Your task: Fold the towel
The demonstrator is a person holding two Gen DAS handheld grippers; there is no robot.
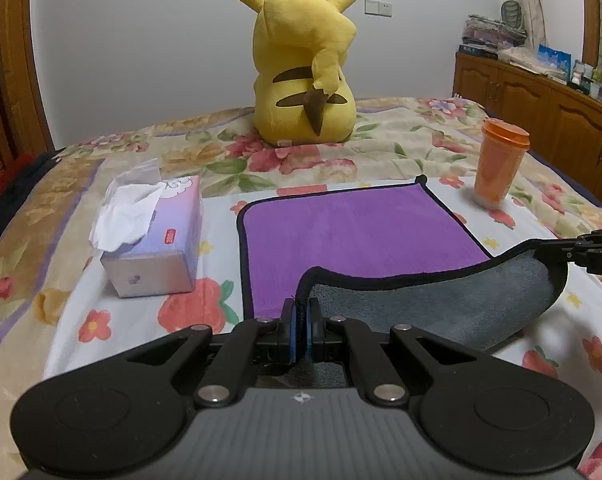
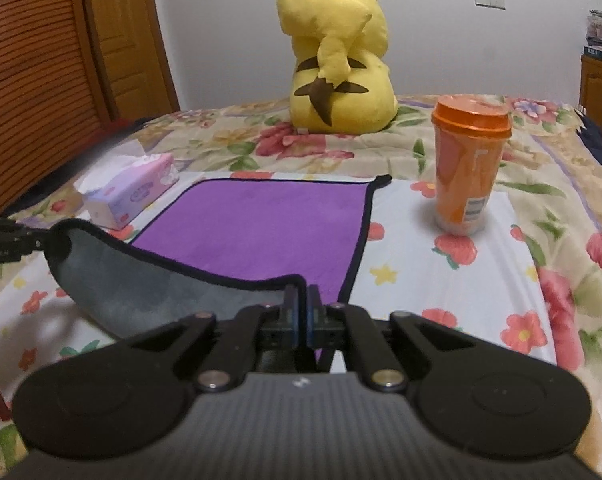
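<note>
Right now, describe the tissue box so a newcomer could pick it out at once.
Start at the floral bedspread with the big yellow plush sitting at its far end. The purple towel lies flat nearer the camera, and the tissue box sits just off its left edge, opposite the orange cup. It is the only boxy item, pale lilac with white tissue spilling from the top.
</note>
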